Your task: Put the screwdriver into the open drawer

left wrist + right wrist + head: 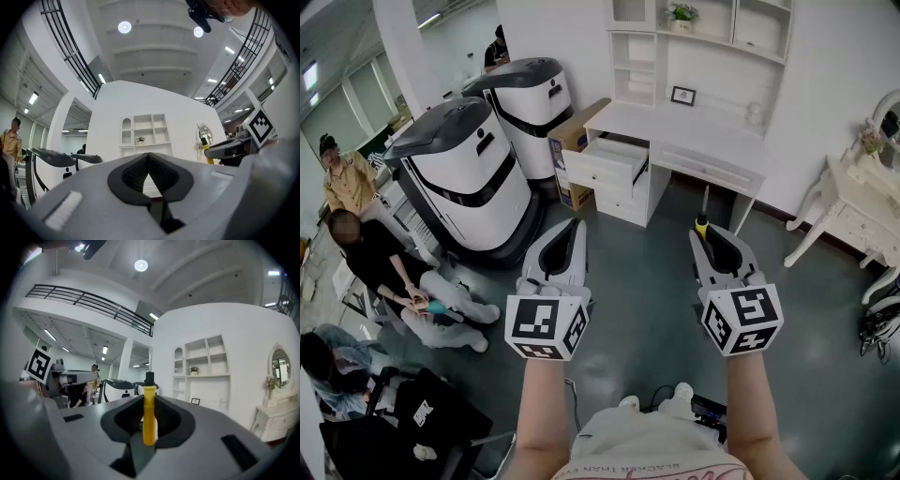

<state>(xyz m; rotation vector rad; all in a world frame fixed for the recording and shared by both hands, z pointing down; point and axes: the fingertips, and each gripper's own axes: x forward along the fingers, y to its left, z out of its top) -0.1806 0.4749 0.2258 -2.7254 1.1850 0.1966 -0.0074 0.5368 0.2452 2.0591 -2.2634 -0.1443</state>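
Right gripper (704, 231) clamps screwdriver (149, 416); left gripper (573, 225) closed, empty; I'm well short of open drawer (605, 165); placing remains.

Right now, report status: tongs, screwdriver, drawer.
Left tongs shut, empty. Right tongs shut on yellow-handled screwdriver. Open white desk drawer ahead, unreached. Brown cardboard box beside drawer.

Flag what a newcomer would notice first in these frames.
The yellow-handled screwdriver is clamped in the right gripper, at centre right of the head view. Straight ahead, the white desk has one drawer pulled open. The left gripper is shut and empty, and two big white machines stand at left.
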